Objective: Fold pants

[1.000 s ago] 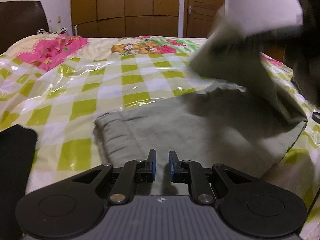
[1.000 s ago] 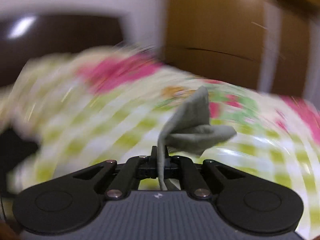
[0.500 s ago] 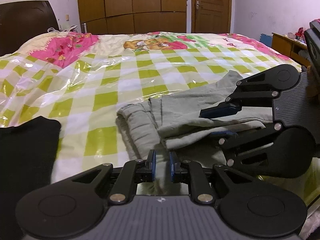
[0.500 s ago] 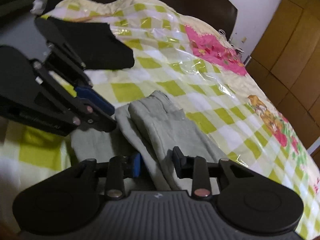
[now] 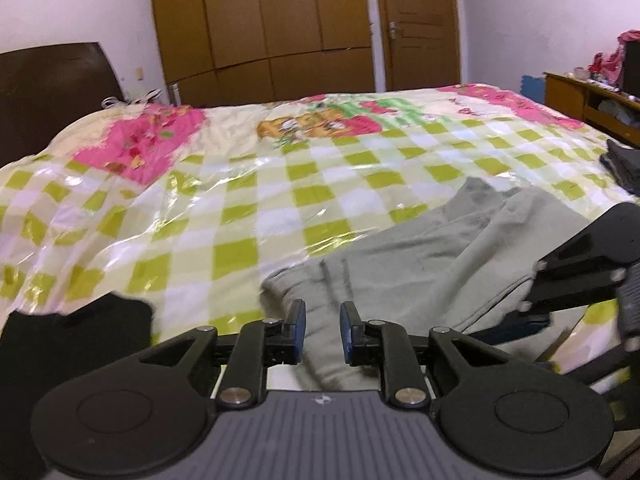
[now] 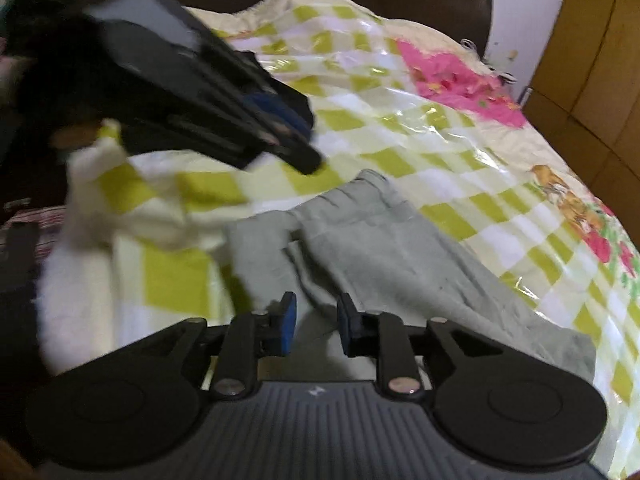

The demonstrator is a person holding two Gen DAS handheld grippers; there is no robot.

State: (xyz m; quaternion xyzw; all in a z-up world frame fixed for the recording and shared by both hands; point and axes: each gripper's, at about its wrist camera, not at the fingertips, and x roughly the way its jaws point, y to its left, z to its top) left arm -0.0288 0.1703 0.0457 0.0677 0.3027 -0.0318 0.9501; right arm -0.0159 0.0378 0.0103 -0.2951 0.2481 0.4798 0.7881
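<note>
The grey pants (image 5: 420, 264) lie folded over on the checked bed (image 5: 224, 216), the leg end laid across the waist so the bundle shortens. The left tool (image 5: 322, 330) tilts down over the waistband, released, its gap widening. The right tool (image 6: 313, 325), apparently clear of cloth, has been narrowing, angled downward.

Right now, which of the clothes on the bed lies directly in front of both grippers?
The grey-green pants, spread in the middle of the checked bedcover. The black garment lies off to the left, the dark pile at the far right edge.
</note>
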